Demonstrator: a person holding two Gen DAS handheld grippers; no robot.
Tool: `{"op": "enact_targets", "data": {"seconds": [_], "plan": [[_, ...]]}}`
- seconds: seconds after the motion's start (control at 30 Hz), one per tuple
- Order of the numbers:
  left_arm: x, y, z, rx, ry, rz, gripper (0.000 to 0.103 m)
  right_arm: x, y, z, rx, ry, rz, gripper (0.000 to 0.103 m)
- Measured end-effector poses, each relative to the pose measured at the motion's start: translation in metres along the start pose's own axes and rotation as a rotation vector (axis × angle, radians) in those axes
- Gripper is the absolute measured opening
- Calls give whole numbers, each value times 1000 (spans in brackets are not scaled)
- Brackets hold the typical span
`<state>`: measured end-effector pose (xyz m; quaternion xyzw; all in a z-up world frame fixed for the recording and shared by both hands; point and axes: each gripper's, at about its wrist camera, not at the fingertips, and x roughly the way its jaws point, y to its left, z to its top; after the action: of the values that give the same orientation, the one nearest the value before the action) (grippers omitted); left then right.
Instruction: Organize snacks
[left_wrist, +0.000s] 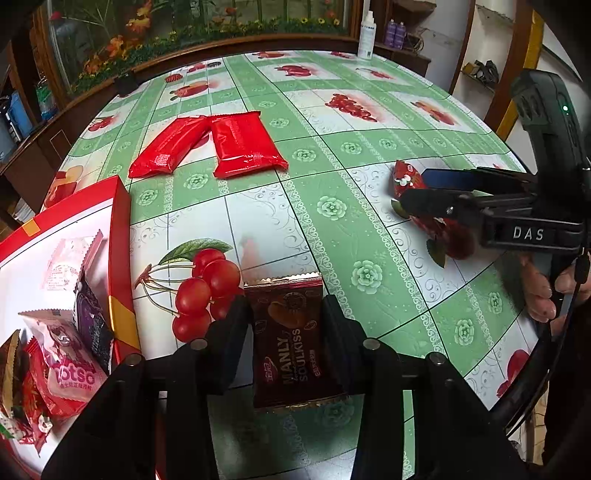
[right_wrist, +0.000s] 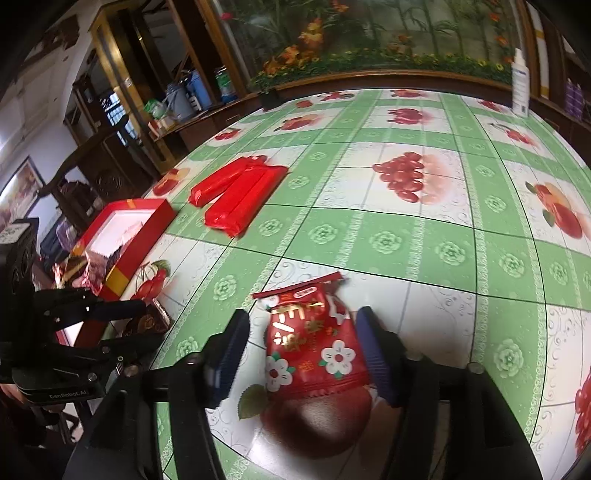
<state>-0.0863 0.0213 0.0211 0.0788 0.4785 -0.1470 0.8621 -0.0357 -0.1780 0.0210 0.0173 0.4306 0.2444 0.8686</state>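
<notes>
A dark brown Manly Soulkiss packet (left_wrist: 291, 347) sits between the pads of my left gripper (left_wrist: 286, 306), which is shut on its two sides just above the fruit-print tablecloth. To the left stands a red box (left_wrist: 122, 258) with several snack packets inside. My right gripper (right_wrist: 303, 317) is open around a red flowered packet (right_wrist: 314, 350) that lies on the cloth, with a gap at each pad. The left wrist view shows that gripper (left_wrist: 413, 186) and packet (left_wrist: 406, 173) at the right. Two long red packs (left_wrist: 168, 147) (left_wrist: 243, 144) lie farther back.
A white bottle (left_wrist: 366, 35) stands at the table's far edge by a flowered wall panel. Dark wooden cabinets (right_wrist: 110, 158) line the left side. A person's hand (left_wrist: 539, 291) holds the right gripper's handle.
</notes>
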Motion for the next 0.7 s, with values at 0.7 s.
{"op": "enact_targets", "data": {"seconds": [0.7], "plan": [[-26, -1, -10, -5, -84, 31, 38, 16, 27, 7, -23, -4, -246, 35]]}}
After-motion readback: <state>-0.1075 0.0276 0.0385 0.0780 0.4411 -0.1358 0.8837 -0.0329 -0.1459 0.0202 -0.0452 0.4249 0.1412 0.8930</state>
